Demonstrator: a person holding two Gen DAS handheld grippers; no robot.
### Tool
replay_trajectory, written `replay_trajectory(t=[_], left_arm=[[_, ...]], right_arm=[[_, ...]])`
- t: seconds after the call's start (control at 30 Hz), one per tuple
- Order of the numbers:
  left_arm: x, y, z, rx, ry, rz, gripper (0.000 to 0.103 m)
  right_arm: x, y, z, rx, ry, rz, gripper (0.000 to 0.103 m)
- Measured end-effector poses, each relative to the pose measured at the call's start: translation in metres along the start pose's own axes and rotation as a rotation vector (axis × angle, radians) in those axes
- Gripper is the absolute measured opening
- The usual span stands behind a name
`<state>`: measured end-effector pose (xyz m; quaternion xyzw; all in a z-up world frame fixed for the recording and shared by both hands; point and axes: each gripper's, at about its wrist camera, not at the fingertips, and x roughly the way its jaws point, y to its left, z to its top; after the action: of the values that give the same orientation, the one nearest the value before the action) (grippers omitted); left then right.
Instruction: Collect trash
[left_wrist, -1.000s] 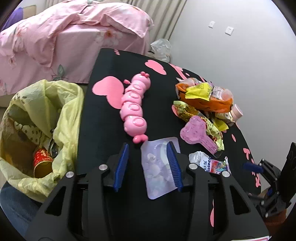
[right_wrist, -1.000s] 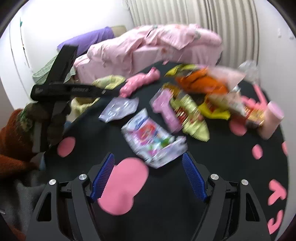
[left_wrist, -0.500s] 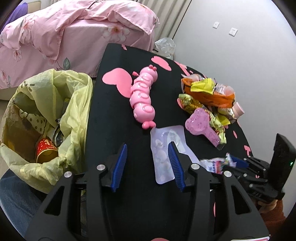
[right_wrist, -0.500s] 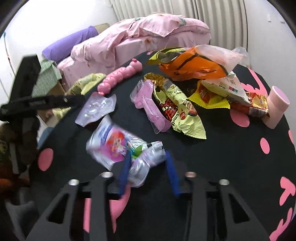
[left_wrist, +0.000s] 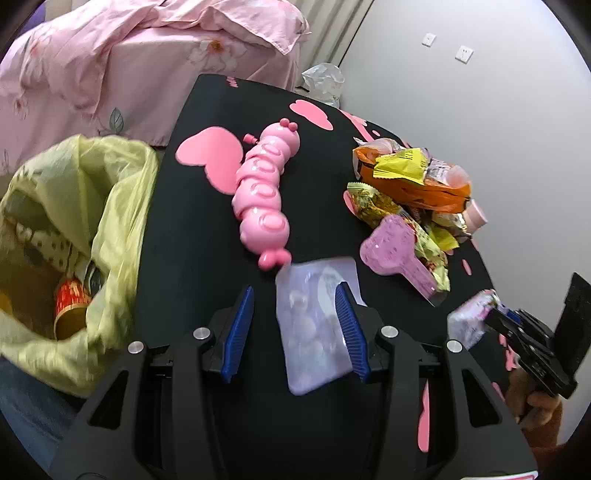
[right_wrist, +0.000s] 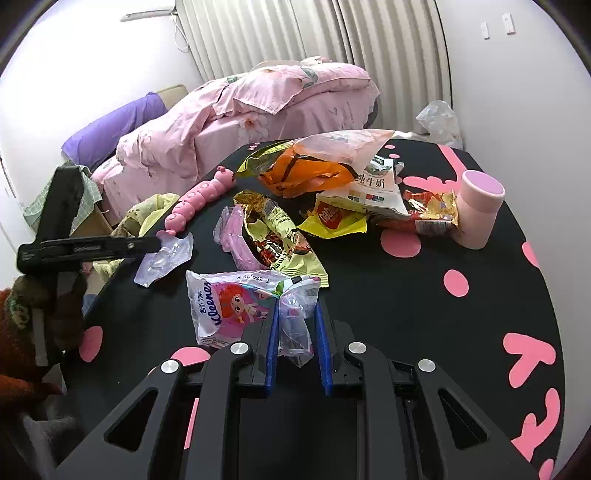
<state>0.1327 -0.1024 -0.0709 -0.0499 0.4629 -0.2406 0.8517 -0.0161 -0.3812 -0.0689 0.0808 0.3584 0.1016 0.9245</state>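
Observation:
A clear plastic blister pack (left_wrist: 314, 321) lies flat on the black table (left_wrist: 192, 229). My left gripper (left_wrist: 295, 325) hovers over it with its jaws closing. The right blue pad (left_wrist: 349, 328) overlaps the pack and the left pad stands clear of it. In the right wrist view, my right gripper (right_wrist: 297, 332) is closing on the crumpled clear end of a pink Kleenex tissue packet (right_wrist: 229, 306), and its pads press the plastic. The same packet (left_wrist: 467, 321) shows at that gripper (left_wrist: 493, 312) on the right of the left wrist view. A yellow trash bag (left_wrist: 110, 192) hangs open at the table's left edge.
A pink caterpillar toy (left_wrist: 264, 192) lies mid-table. Several snack wrappers (right_wrist: 332, 192) are piled at the far side, with a purple plastic pack (right_wrist: 236, 240) and a pink cup (right_wrist: 478, 206) beside them. A pink bed (left_wrist: 147, 55) stands behind the table.
My right gripper went from wide open to closed on the tissue packet's end. The left gripper stayed over the blister pack with about the same gap.

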Motion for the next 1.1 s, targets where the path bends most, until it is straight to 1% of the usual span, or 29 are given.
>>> replay_trajectory(t=[0.03,0.1,0.17,0.23,0.33,0.37,0.43,0.57,0.67,0.8,0.97,1.1], left_arm=[[0.002,-0.002,0.001,0.012,0.002,0.005,0.038],[0.006,-0.011,0.000,0.051,0.024,0.003,0.029],[0.007,-0.019,-0.005,0.090,0.035,-0.003,0.028],[0.005,-0.033,-0.016,0.169,0.029,0.032,0.027],[0.003,-0.046,-0.028,0.240,0.013,0.093,0.017],[0.002,-0.047,-0.029,0.247,0.015,0.095,0.010],[0.001,-0.047,-0.031,0.230,0.012,0.073,0.009],[-0.006,-0.050,-0.031,0.226,-0.016,0.067,0.004],[-0.022,-0.054,-0.027,0.246,-0.072,0.079,0.002],[-0.052,-0.053,-0.019,0.258,-0.167,0.089,0.002],[-0.078,-0.039,-0.015,0.236,-0.235,0.096,0.002],[-0.102,-0.012,-0.012,0.181,-0.297,0.126,0.002]], right_arm=[[0.000,0.000,0.000,-0.004,0.000,-0.001,0.019],[0.001,0.002,-0.002,-0.017,0.000,-0.007,0.019],[0.002,0.003,-0.004,-0.022,0.003,-0.006,0.019],[0.002,0.002,-0.004,-0.026,0.000,-0.016,0.019],[0.003,0.000,-0.004,-0.018,-0.009,-0.016,0.019],[0.003,0.000,-0.004,-0.015,-0.011,-0.016,0.019],[0.001,0.000,-0.004,-0.013,-0.019,-0.019,0.019],[-0.007,0.001,0.000,-0.022,-0.042,-0.029,0.019],[-0.013,0.001,0.006,-0.025,-0.059,-0.042,0.019],[-0.022,0.012,0.020,-0.051,-0.089,-0.044,0.019],[-0.028,0.036,0.041,-0.110,-0.128,-0.040,0.019],[-0.026,0.064,0.062,-0.176,-0.149,-0.020,0.019]])
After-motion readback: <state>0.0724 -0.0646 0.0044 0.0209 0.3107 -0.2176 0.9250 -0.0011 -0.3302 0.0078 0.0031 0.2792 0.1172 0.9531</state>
